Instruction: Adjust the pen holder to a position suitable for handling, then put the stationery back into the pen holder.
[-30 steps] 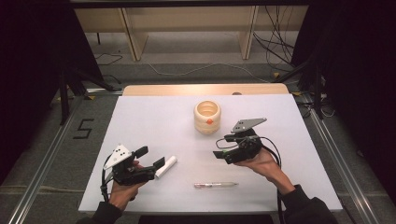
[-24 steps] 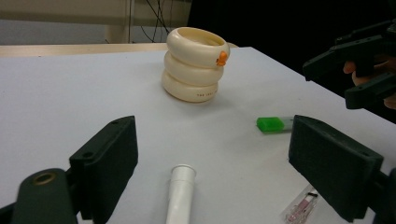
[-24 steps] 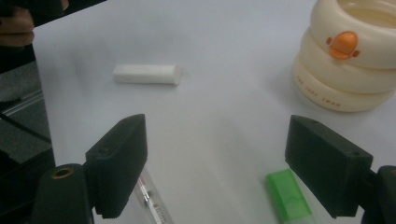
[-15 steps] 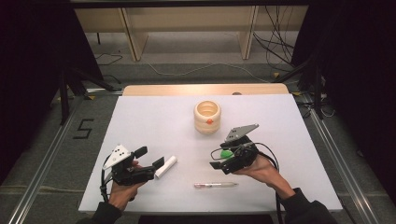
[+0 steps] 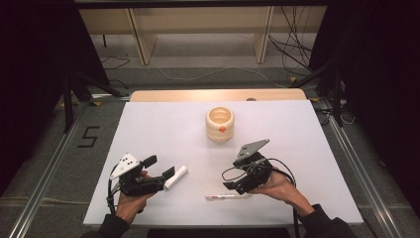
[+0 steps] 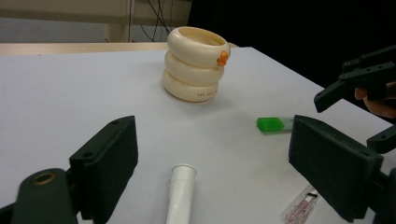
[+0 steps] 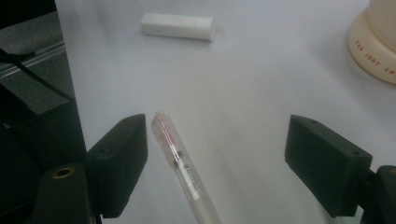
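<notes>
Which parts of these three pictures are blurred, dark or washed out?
High view: the white table is evenly lit, the surroundings almost black. Left gripper view: the ring-shaped cup is sharp, the near jaws soft. Right gripper view: the clear pen is slightly blurred, the tabletop pale and washed out.

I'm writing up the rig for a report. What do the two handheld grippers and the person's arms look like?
Both are black two-jaw tools with blocky, flat-faced fingers. The left gripper carries a pale three-cornered plate with dark dots on top. The right gripper carries a darker grey one. A thin black cable loops from each. Brass-coloured screw inserts sit near the finger bases in the gripper views. The person wears dark long sleeves.
</notes>
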Tool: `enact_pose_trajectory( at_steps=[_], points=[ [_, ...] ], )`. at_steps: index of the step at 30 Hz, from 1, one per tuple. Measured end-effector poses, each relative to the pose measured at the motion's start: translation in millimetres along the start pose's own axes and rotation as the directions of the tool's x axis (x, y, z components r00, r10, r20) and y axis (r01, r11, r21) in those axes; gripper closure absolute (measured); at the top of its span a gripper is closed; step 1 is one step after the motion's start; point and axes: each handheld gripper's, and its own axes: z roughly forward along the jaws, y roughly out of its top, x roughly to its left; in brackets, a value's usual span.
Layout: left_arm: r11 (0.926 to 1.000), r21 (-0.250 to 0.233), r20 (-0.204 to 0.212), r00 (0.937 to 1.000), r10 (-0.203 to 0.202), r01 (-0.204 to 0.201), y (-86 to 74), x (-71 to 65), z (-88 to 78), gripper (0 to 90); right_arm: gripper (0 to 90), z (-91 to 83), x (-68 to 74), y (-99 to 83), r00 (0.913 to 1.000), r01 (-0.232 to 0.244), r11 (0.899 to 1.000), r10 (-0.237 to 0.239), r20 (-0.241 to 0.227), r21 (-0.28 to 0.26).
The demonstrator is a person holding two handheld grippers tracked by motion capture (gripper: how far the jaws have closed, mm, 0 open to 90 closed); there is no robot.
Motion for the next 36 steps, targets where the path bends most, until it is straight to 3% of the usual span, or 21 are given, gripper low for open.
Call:
enact_pose_trajectory(
  at_steps=[23,36],
  points=[
    [1.0000,0.003,0.000,1.0000,0.002,-0.002,0.0,0.3,-1.1,15.4,23.3,14.5,8.3,-10.8,0.9988,0.046,0.993,-0.044,-0.022,0.109],
    [1.0000,0.004,-0.003,1.0000,-0.002,0.002,-0.3,0.2,-1.4,15.4,28.6,25.2,10.0,-16.2,0.9957,0.089,0.972,-0.081,-0.044,0.216]
  ],
)
